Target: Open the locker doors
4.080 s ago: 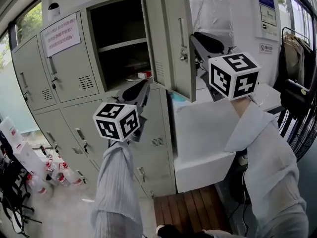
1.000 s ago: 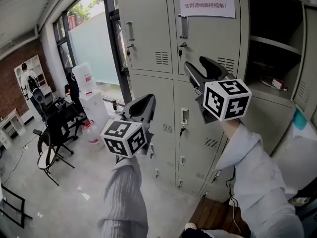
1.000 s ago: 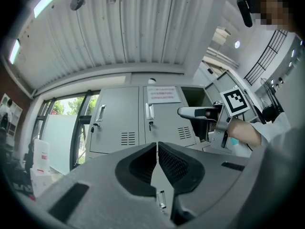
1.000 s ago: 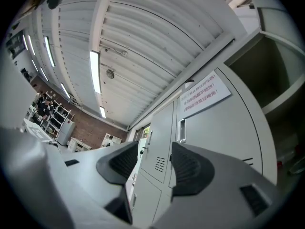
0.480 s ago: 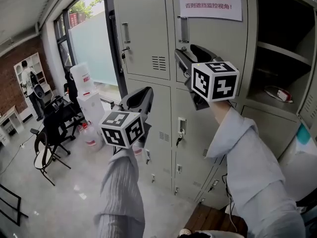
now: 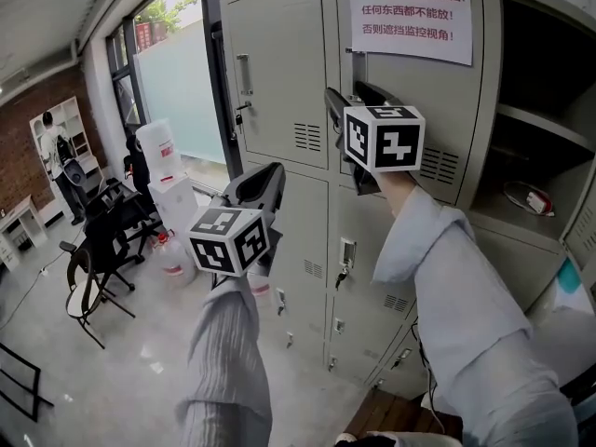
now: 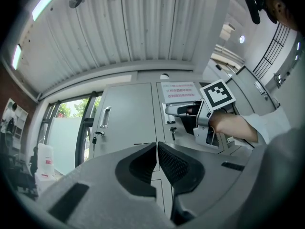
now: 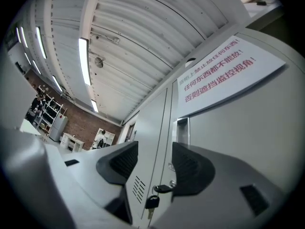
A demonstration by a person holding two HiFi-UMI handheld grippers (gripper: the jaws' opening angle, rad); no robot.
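In the head view, the right tongs (image 6: 343,99) are held up at 12 o'clock, just beside the handle (image 6: 353,63) of the closed locker door (image 6: 466,124), most likely so it can be pulled open. The left tongs (image 6: 264,177) are kept lower, out of the way. An open locker (image 6: 549,91) is seen at 3 o'clock.

In the left gripper view, the left tongs are closed almost tight, and nothing is held.

In the right gripper view, the right tongs are spread wide, with nothing gripped. The handle and a key (image 8: 162,189) are seen between them. The door is grey metal, and a white paper notice (image 8: 224,75) is stuck at 1 o'clock.
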